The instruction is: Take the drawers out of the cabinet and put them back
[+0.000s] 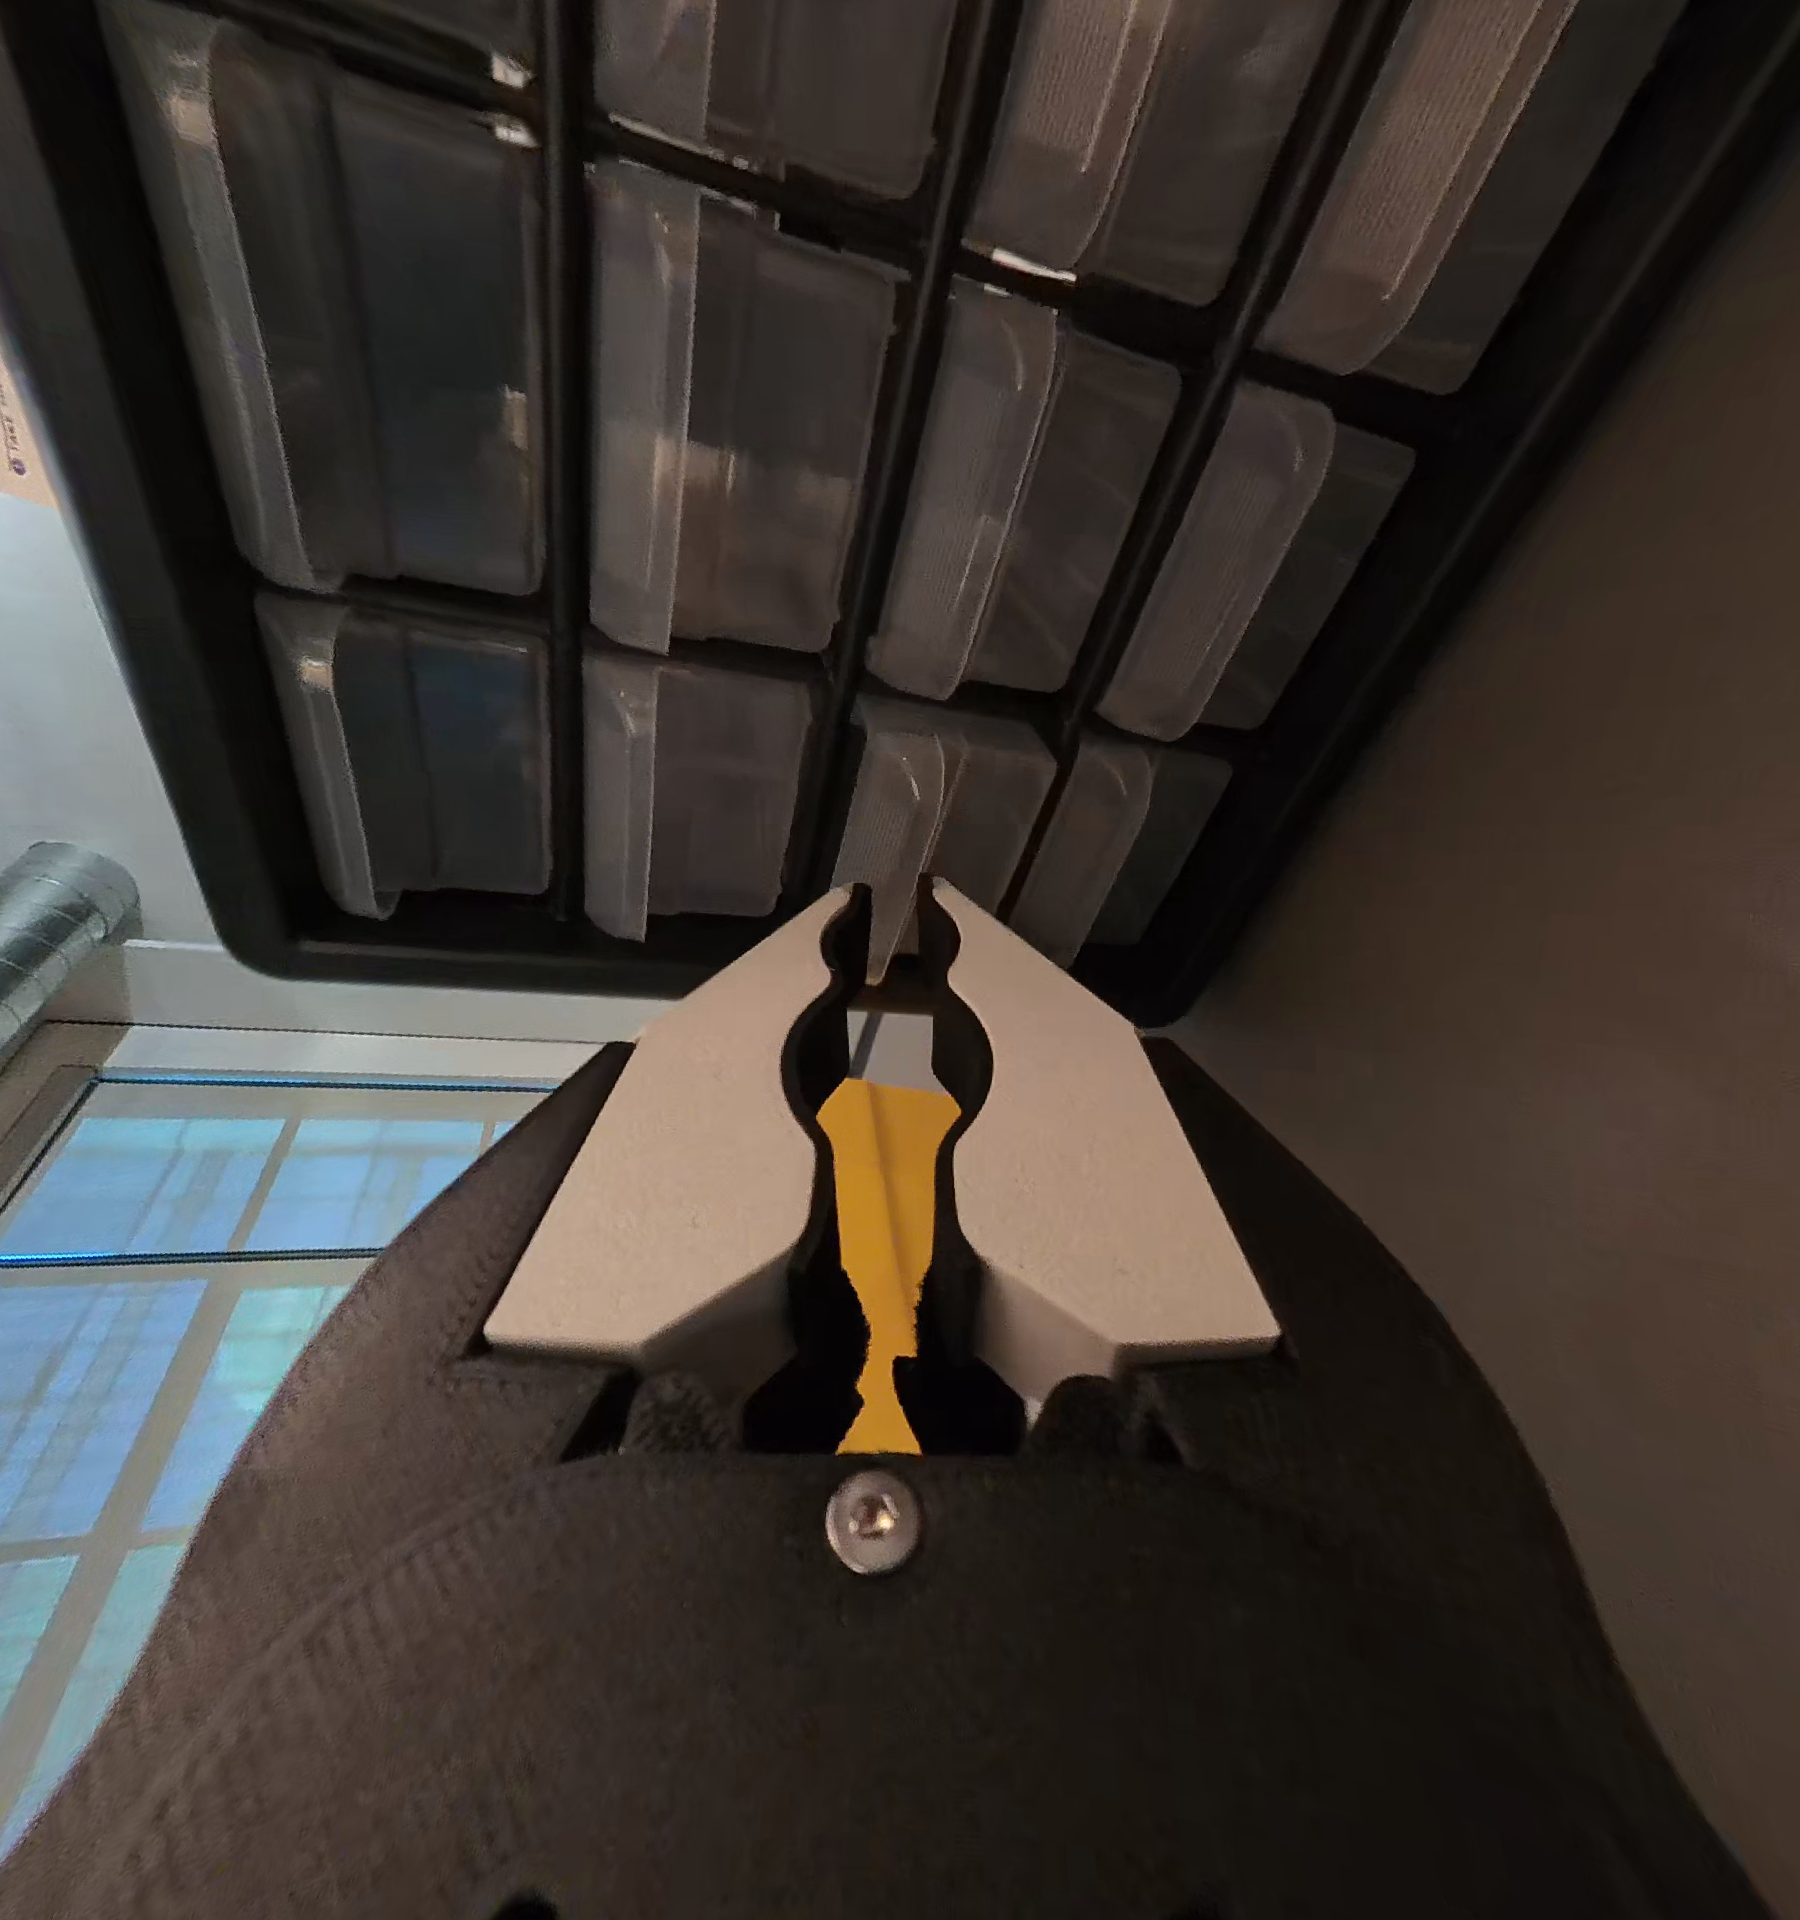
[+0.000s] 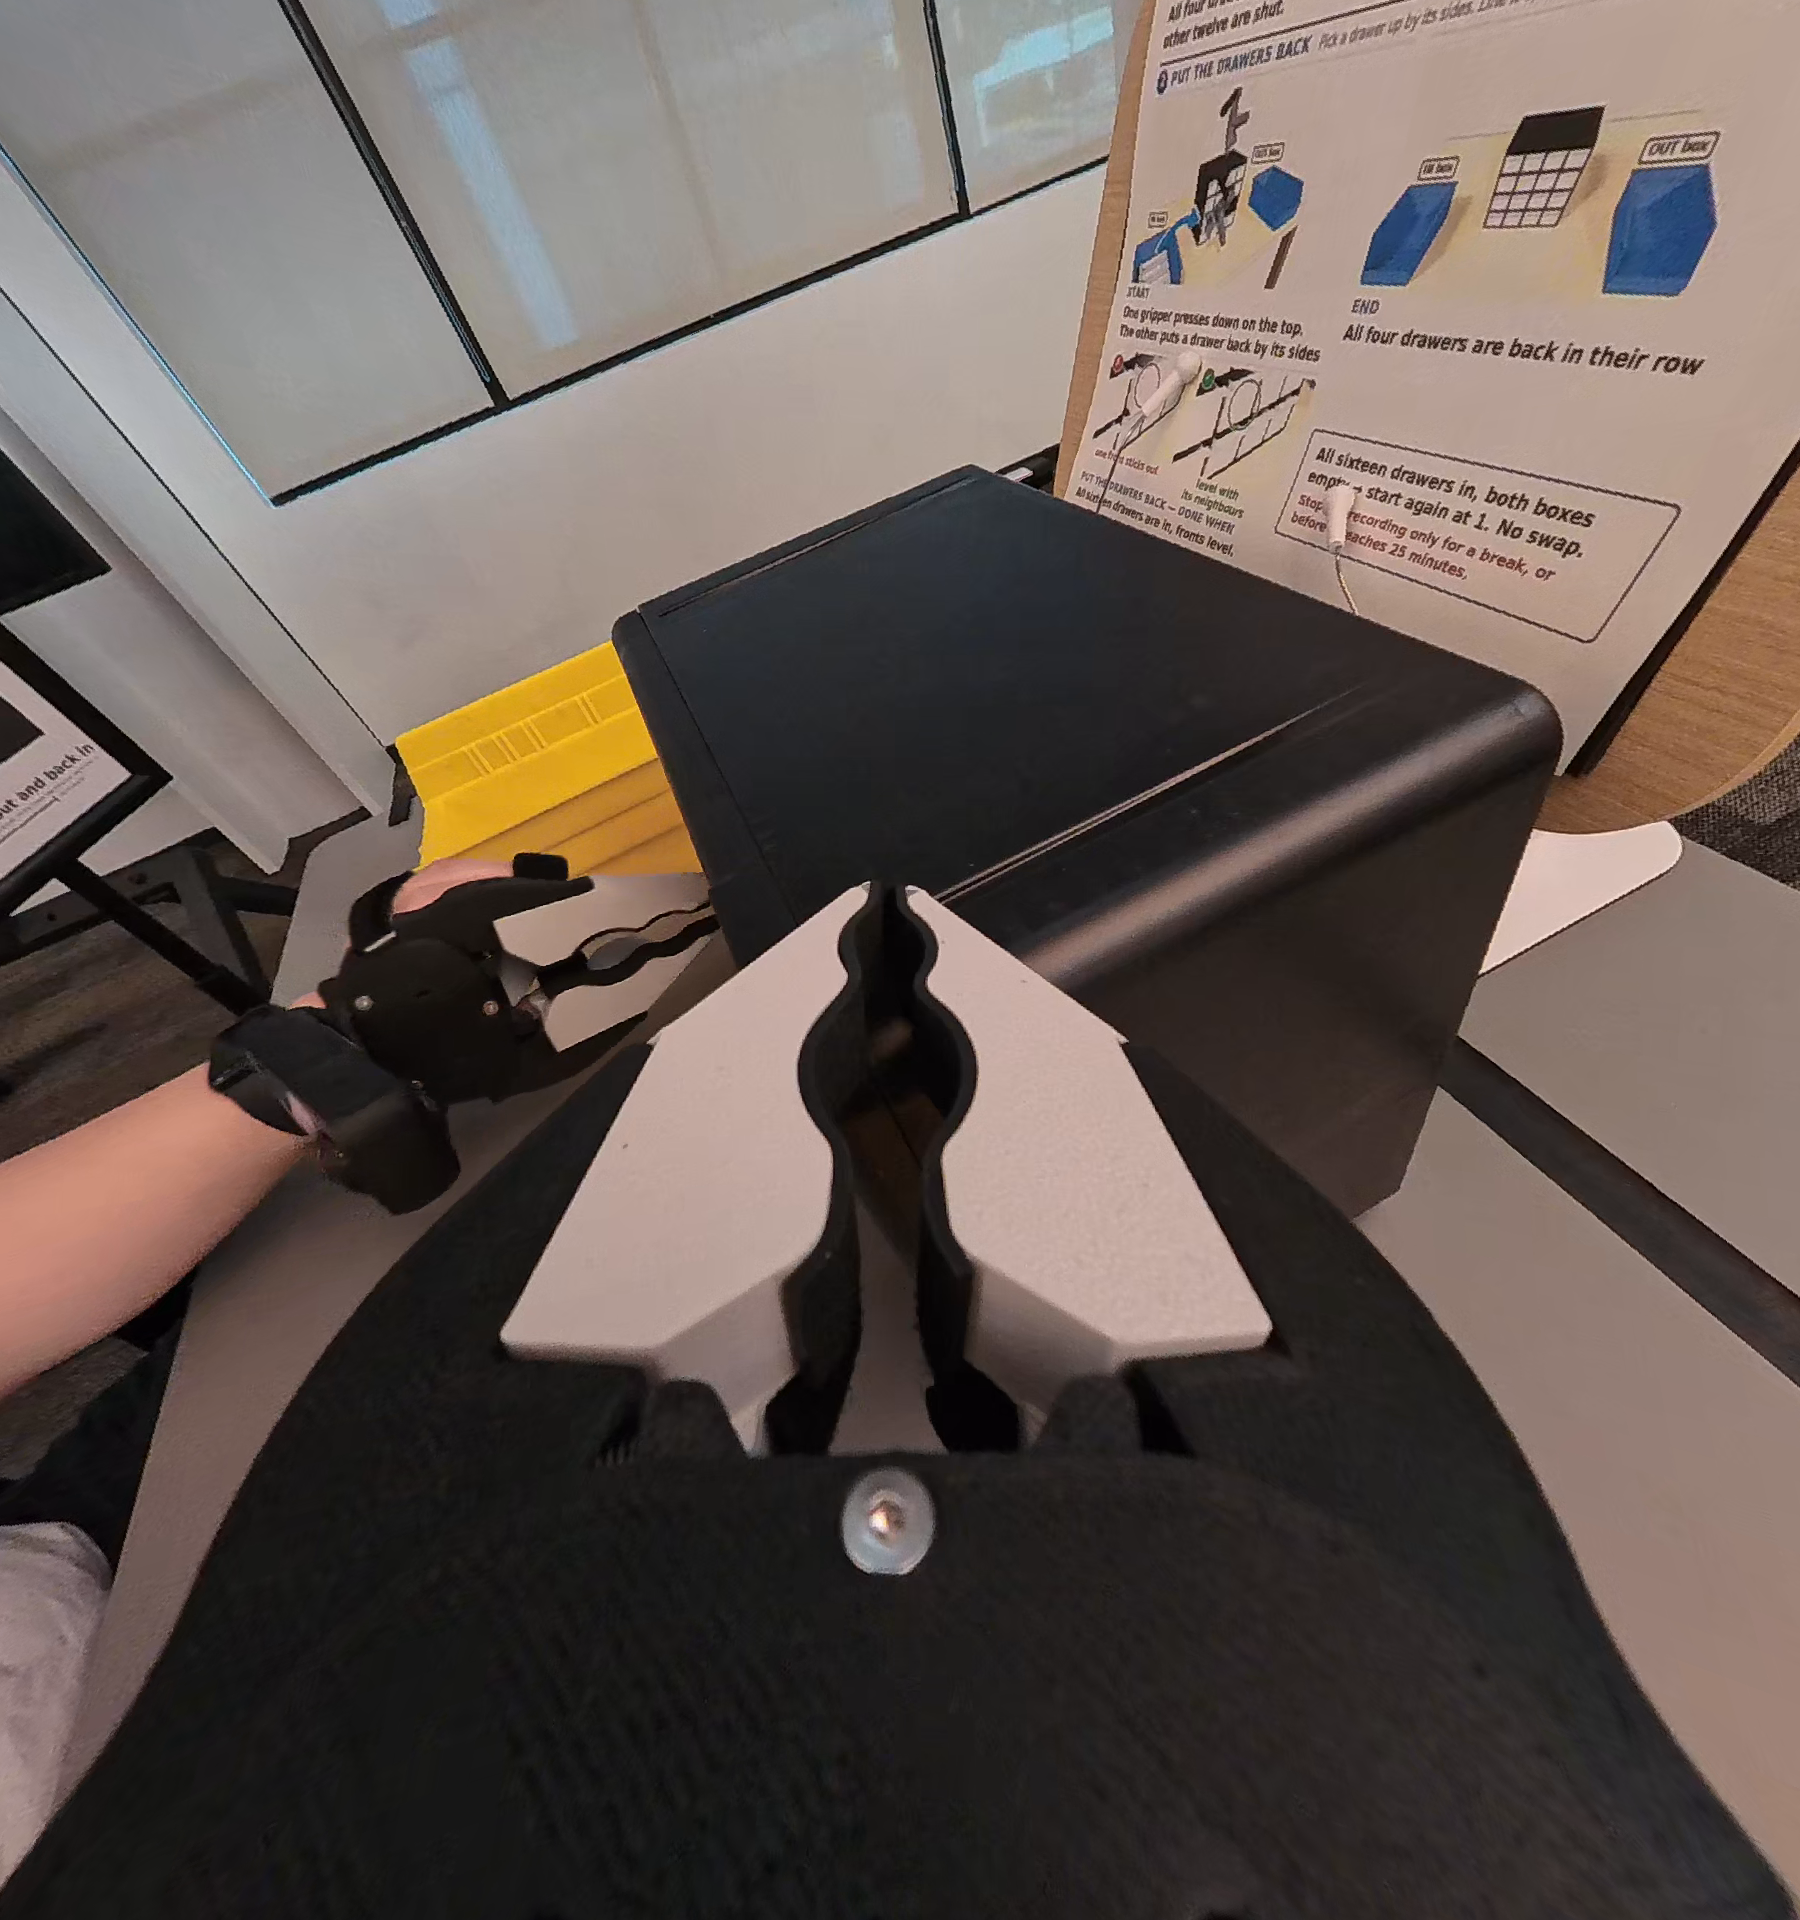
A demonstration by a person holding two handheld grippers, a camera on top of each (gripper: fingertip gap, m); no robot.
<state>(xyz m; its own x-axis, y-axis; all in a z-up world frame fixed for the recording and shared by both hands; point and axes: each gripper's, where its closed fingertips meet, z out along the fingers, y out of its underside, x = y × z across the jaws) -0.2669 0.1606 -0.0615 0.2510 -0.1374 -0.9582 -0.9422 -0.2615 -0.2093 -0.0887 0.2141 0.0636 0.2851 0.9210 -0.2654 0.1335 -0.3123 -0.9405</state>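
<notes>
The black cabinet [image 1: 563,436] fills the left wrist view, which is rolled sideways, with its grid of translucent drawers, all pushed in. My left gripper [image 1: 898,906] is shut on the pale handle tab [image 1: 901,831] of one drawer [image 1: 989,800] in the edge row nearest me. In the right wrist view the cabinet [image 2: 1083,727] shows its top and side. My right gripper [image 2: 891,896] is shut and empty, its tips at the cabinet's top front edge. The left gripper [image 2: 683,925], held by a hand, reaches the cabinet's front there.
A yellow bin [image 2: 543,769] stands left of the cabinet and shows between my left fingers [image 1: 885,1164]. An instruction board [image 2: 1447,312] leans behind the cabinet. A sign on a stand [image 2: 2,790] is at far left. The grey table [image 2: 1654,1039] extends right. A silver duct [image 1: 23,935] and a window [image 1: 148,1247] show. Across from one pair of fingers to the other is roughly 25 cm.
</notes>
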